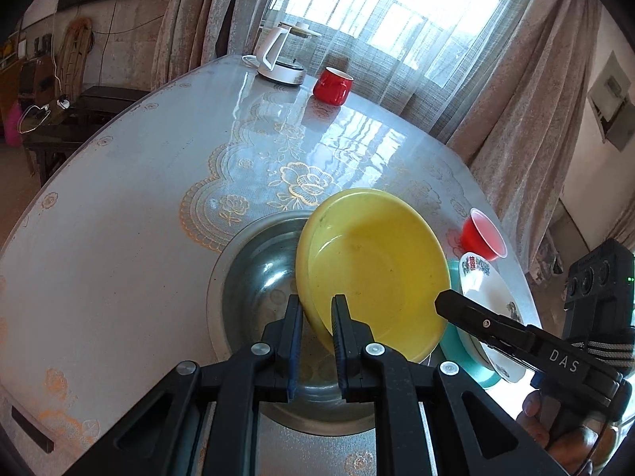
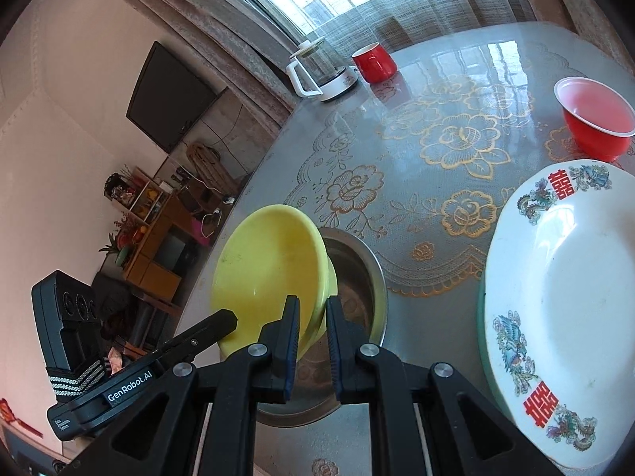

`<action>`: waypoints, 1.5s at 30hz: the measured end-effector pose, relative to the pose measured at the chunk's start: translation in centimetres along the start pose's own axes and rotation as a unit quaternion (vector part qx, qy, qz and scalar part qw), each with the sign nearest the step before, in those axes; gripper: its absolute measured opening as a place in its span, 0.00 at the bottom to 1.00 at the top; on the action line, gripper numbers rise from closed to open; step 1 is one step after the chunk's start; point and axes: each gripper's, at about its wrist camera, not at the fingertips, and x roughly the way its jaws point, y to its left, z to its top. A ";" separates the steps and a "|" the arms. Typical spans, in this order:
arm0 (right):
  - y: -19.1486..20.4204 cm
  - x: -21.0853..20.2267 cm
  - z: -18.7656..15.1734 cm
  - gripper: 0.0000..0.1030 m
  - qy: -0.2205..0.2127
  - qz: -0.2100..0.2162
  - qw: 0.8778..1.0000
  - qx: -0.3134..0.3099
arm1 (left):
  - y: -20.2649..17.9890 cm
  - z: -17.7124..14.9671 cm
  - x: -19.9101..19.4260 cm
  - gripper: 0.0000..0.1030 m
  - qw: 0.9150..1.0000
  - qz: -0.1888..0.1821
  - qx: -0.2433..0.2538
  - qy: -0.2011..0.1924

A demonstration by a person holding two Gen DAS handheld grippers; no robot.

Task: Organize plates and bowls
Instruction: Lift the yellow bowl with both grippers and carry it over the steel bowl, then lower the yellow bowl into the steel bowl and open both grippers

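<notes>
The yellow bowl [image 1: 373,273] is held tilted above the steel basin [image 1: 254,277], its rim pinched on opposite sides by the left gripper [image 1: 317,317] and the right gripper [image 2: 311,319], both pressed onto the thin wall. It would best be levelled and lowered evenly, centred in the basin, before either pinch is eased. The bowl looks smooth, glossy plastic; the basin is dull, scuffed metal. Right of the right gripper lies the patterned white plate [image 2: 571,301] on a teal dish [image 1: 472,361].
</notes>
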 end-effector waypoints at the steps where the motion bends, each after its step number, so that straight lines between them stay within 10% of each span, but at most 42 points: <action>1: 0.0 0.2 -0.2 0.13 0.004 -0.001 1.000 0.000 | 0.2 -0.1 0.0 0.14 1.000 0.001 -0.001 0.002; 45: 0.5 3.0 -1.4 0.17 0.044 -0.040 0.998 -0.029 | 1.7 -1.3 1.7 0.14 0.999 0.028 0.002 0.036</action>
